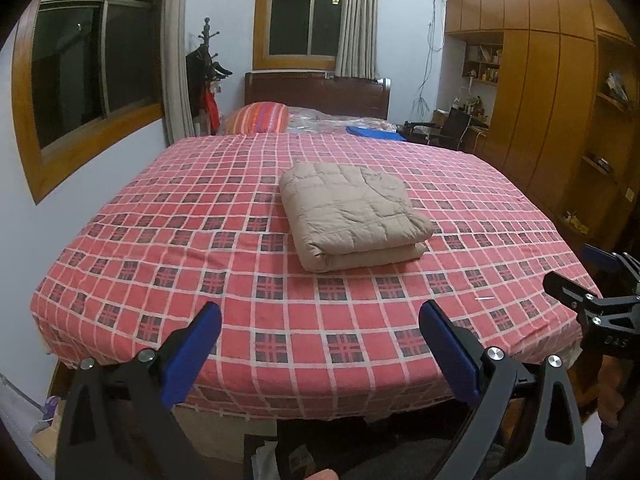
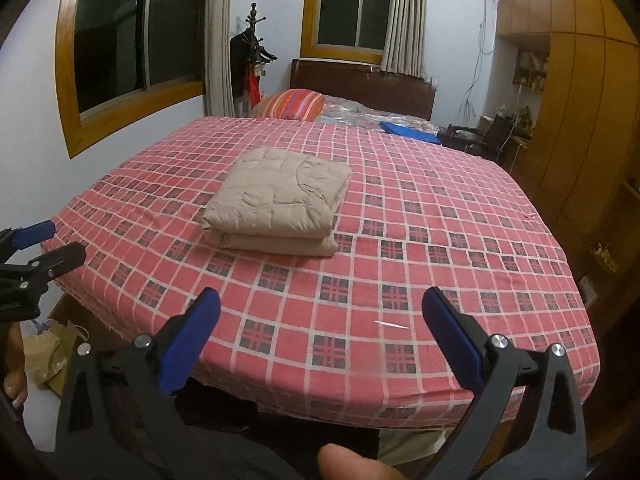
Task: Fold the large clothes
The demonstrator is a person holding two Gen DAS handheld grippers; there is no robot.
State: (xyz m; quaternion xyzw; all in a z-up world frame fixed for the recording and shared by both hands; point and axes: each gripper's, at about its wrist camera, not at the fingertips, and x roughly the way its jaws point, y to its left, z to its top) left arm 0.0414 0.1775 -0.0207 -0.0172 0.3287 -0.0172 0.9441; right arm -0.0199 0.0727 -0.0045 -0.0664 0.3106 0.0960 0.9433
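Beige quilted down garment (image 1: 352, 216) (image 2: 278, 204) is lying folded in a thick stacked rectangle mid-bed on the red plaid bedspread (image 1: 280, 320) (image 2: 400, 260); collar and sleeves are tucked out of sight. Left gripper (image 1: 320, 344) is hovering over the near bed edge, blue-padded jaws spread wide, holding nothing, garment well beyond it. Right gripper (image 2: 320, 332) is likewise gaping empty, garment lying far-left of it. Bed's far end is partly hidden behind a striped orange pillow (image 1: 258, 118).
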